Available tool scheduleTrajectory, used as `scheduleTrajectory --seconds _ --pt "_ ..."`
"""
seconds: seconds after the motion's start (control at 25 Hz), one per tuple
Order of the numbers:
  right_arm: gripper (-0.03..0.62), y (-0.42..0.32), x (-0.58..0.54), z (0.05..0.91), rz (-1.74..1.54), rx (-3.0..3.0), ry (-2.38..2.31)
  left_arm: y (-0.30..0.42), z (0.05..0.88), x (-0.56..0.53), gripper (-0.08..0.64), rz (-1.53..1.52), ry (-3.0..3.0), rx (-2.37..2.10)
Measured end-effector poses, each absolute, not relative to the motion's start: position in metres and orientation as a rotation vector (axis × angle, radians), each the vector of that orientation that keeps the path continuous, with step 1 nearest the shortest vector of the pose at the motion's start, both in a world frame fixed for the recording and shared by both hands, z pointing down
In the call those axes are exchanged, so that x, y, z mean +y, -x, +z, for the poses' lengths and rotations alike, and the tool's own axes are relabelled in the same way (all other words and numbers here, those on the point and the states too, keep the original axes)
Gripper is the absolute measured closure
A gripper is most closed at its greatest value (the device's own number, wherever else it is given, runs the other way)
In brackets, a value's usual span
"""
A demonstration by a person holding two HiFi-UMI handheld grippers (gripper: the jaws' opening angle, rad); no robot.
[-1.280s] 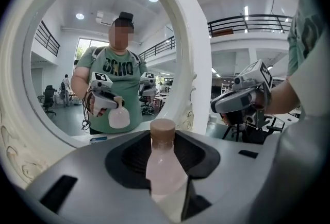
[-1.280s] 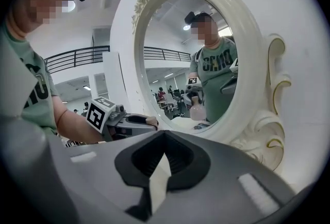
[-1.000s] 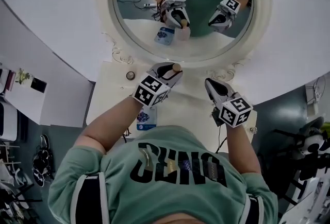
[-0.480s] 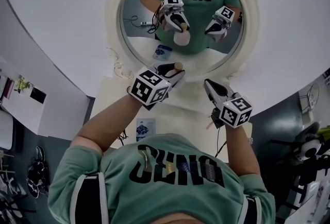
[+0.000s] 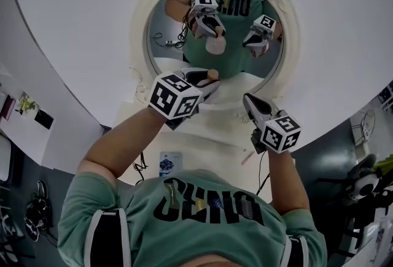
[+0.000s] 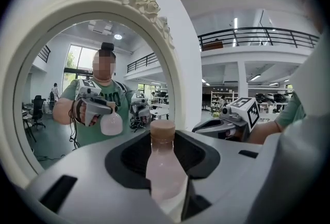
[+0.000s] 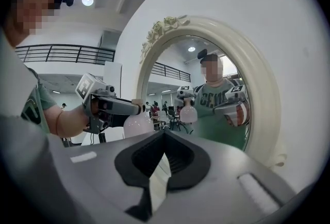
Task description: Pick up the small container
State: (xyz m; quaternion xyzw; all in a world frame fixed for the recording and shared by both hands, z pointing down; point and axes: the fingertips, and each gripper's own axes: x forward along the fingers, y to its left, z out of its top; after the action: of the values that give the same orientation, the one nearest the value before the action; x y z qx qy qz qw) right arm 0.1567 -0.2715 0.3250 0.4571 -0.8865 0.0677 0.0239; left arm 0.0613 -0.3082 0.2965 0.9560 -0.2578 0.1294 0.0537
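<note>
ahead: mirror (image 5: 292,45) blocks | between left gripper (image 5: 206,79), right gripper (image 5: 250,102): open gap

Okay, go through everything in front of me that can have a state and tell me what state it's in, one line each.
left gripper: shut on the small container, raised toward the mirror.
small container: capped, upright, held clear of the table.
right gripper: shut, nothing in it.
</note>
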Motion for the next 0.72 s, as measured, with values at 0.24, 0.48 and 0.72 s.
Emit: scheduleTrajectory --seconds 0.24,0.48,0.72 --pt "0.583 -0.157 -0.277 0.29 0.103 -2.728 -1.442 -0.058 0.26 -0.309 0.42 0.377 -2.936 -0.784" --pt "0.583 -0.16 -0.279 0.253 0.017 -2.726 -1.477 -0.053 0.224 -0.304 0.42 0.343 -2.963 -0.76" --pt "0.583 -0.156 -0.281 0.23 -0.03 -2.742 -1.465 -0.051 0.202 -0.301 0.42 0.346 -2.986 -0.744"
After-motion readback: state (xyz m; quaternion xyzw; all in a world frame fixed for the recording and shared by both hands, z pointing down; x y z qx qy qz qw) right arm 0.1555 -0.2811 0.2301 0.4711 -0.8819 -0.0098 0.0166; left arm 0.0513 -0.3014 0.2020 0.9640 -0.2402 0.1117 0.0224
